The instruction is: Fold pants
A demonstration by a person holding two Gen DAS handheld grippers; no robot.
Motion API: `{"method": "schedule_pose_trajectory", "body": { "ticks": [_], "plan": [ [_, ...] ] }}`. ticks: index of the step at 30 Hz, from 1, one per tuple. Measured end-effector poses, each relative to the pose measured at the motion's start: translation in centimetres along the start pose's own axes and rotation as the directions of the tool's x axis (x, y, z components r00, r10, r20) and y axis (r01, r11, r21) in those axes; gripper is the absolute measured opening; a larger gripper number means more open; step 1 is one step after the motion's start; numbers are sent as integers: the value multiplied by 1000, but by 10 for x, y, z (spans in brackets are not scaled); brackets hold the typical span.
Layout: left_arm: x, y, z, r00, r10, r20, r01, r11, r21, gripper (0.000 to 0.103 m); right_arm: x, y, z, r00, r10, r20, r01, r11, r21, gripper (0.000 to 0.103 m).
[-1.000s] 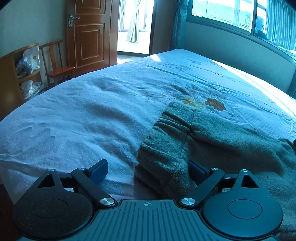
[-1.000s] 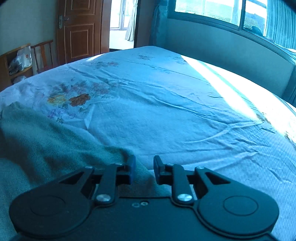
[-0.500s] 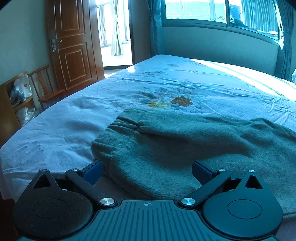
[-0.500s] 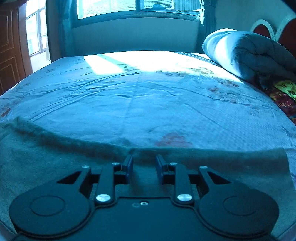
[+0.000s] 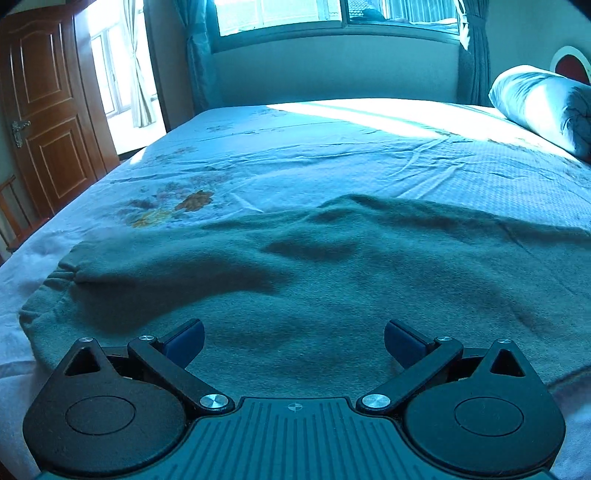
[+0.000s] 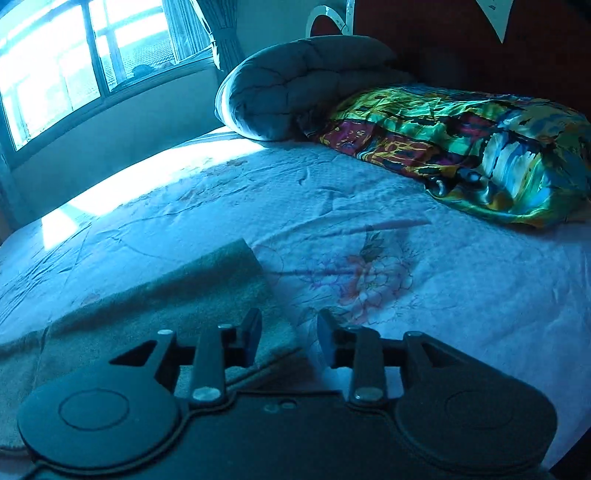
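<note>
The grey-green fleece pants (image 5: pixel 295 280) lie spread sideways across the pale blue bedsheet (image 5: pixel 332 147), waistband at the left (image 5: pixel 55 284). My left gripper (image 5: pixel 293 338) hangs just above the middle of the pants, jaws wide open and empty. In the right wrist view the leg end of the pants (image 6: pixel 207 295) lies at lower left, its hem corner near the left finger. My right gripper (image 6: pixel 290 336) is over that hem edge, jaws a little apart and holding nothing.
A rolled grey duvet (image 6: pixel 295 85) and a bright patterned pillow (image 6: pixel 480 147) lie at the head of the bed. A window (image 5: pixel 332 18) runs along the far wall. A wooden door (image 5: pixel 44 110) stands at the left.
Both grippers have swung to the right along the pants. The left now faces the middle of the pants instead of the waistband; the right now faces the hem and the pillows, jaws slightly wider.
</note>
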State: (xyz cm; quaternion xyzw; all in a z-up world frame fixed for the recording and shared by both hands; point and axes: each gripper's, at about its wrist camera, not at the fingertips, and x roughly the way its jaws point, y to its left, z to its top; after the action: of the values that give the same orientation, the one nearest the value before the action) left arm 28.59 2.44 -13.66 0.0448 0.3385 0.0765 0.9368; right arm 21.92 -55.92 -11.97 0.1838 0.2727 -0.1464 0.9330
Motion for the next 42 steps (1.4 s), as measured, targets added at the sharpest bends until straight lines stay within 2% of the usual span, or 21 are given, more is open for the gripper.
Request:
{"method": "schedule_pose_trajectory", "body": {
  "ticks": [1, 4, 6, 8, 10, 11, 13, 16, 22, 26, 29, 31, 33, 37, 39, 42],
  "plan": [
    [-2, -5, 0, 1000, -6, 0, 6, 1000, 8, 103, -3, -9, 0, 999, 35, -14, -34, 998, 61, 26],
    [-6, -17, 0, 1000, -23, -1, 23, 1000, 13, 103, -11, -30, -12, 997, 72, -33, -62, 971, 230, 27],
    [-9, -24, -1, 999, -37, -1, 37, 999, 19, 103, -13, -42, -24, 990, 133, -41, -111, 932, 346, 26],
    [-11, -31, -3, 999, -44, -5, 44, 998, 33, 103, -11, -50, -37, 976, 216, -25, -181, 870, 459, 26],
    [-7, -35, -5, 999, -51, -16, 52, 998, 36, 103, -3, -51, -44, 962, 272, -11, -225, 816, 532, 26],
    [-6, -36, -6, 998, -52, -20, 52, 998, 36, 103, 1, -50, -45, 959, 284, -2, -238, 805, 544, 26],
    [-3, -36, -8, 999, -49, -22, 50, 998, 31, 103, 7, -45, -44, 957, 290, 15, -252, 803, 540, 26],
    [1, -33, -13, 998, -59, -31, 59, 998, -15, 103, 17, -43, -43, 956, 293, 31, -260, 787, 559, 20],
    [3, -34, -17, 998, -57, -26, 57, 998, -18, 103, 16, -44, -45, 958, 282, 50, -259, 783, 565, 15],
    [3, -33, -18, 998, -65, -21, 64, 998, -20, 103, 20, -50, -50, 962, 270, 44, -244, 772, 587, 5],
    [4, -33, -18, 998, -66, -20, 66, 998, -21, 103, 14, -44, -48, 967, 252, 48, -234, 787, 571, 7],
    [4, -32, -18, 998, -67, -23, 66, 998, -21, 103, 10, -41, -46, 962, 262, 79, -261, 788, 557, 7],
    [3, -33, -17, 998, -64, -25, 63, 998, -27, 103, 19, -46, -50, 968, 249, 34, -223, 791, 570, 4],
    [-2, -35, -14, 998, -50, -26, 49, 997, -52, 103, 19, -46, -50, 967, 254, 36, -231, 799, 555, 4],
    [-11, -46, -9, 996, -92, -6, 91, 992, -92, 103, 19, -46, -50, 965, 260, 39, -236, 793, 561, 5],
    [-19, -88, -5, 983, -185, -3, 184, 981, -58, 103, 20, -47, -51, 963, 266, 41, -242, 787, 567, 5]
  ]
}}
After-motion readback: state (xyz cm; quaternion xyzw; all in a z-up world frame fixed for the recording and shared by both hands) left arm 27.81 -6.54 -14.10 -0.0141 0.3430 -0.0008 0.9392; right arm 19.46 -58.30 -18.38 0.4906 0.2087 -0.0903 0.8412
